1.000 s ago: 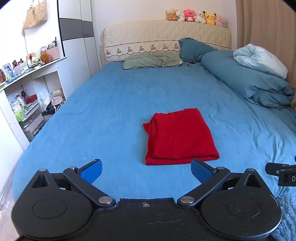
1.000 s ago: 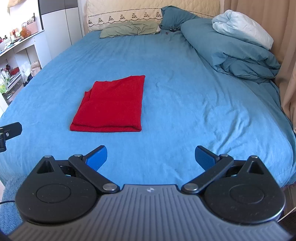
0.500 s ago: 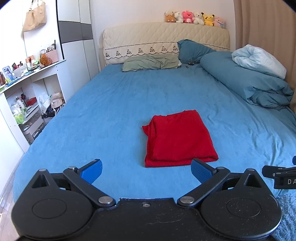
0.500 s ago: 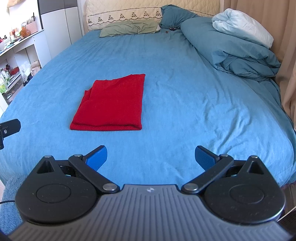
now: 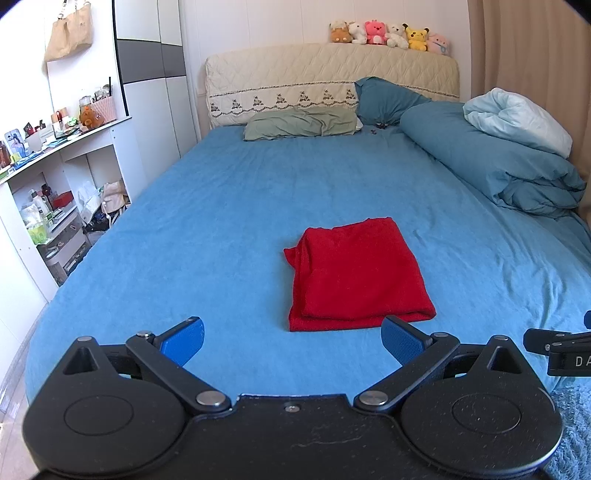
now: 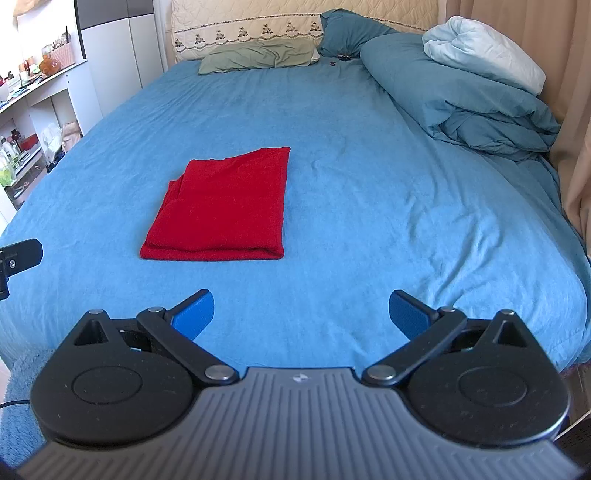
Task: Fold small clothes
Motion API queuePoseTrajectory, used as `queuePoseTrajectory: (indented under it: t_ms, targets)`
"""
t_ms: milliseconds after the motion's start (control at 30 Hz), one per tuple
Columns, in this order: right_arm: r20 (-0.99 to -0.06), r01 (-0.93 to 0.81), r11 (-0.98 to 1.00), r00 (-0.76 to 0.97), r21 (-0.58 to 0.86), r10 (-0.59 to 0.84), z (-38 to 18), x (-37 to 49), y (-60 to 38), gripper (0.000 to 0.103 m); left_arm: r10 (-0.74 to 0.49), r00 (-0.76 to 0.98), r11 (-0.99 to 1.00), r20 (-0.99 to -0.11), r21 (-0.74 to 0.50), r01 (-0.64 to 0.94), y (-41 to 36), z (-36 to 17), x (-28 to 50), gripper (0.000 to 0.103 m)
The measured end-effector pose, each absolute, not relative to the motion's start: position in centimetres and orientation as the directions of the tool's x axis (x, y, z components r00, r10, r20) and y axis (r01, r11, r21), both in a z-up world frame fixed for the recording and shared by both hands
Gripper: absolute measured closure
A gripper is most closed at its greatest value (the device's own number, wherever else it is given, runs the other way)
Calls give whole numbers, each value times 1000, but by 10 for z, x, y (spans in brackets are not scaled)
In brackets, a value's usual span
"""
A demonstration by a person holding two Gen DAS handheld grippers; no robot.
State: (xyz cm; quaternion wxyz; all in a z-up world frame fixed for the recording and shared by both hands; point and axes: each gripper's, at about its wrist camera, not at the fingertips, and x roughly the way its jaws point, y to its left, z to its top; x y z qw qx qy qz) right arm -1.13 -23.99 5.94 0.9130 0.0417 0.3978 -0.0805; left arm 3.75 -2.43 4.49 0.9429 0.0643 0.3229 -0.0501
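A red garment [image 5: 354,277] lies folded into a flat rectangle on the blue bed sheet [image 5: 221,229], near the foot of the bed. It also shows in the right wrist view [image 6: 225,206], left of centre. My left gripper [image 5: 291,339] is open and empty, held back from the garment's near edge. My right gripper [image 6: 301,314] is open and empty, to the right of the garment and apart from it. Part of the right gripper [image 5: 557,345] shows at the right edge of the left wrist view.
A rolled blue duvet [image 5: 491,162] with a pale one on top lies along the bed's right side. Pillows [image 5: 299,123] and a headboard with plush toys [image 5: 388,33] are at the far end. White shelves [image 5: 55,177] stand left. A curtain [image 6: 535,55] hangs right.
Both grippers have drawn back slightly and tilted up. The red garment sits a little lower in the left wrist view. Both stay open; the garment has not moved on the bed.
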Motion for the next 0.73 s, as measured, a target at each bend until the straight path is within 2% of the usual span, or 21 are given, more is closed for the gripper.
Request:
queuePoseTrajectory:
  t_ms: [733]
  targets:
    - [-731, 189, 982, 672, 17, -117, 59, -11, -234, 0, -44, 780, 989, -624, 82, 121, -30, 39, 43, 0]
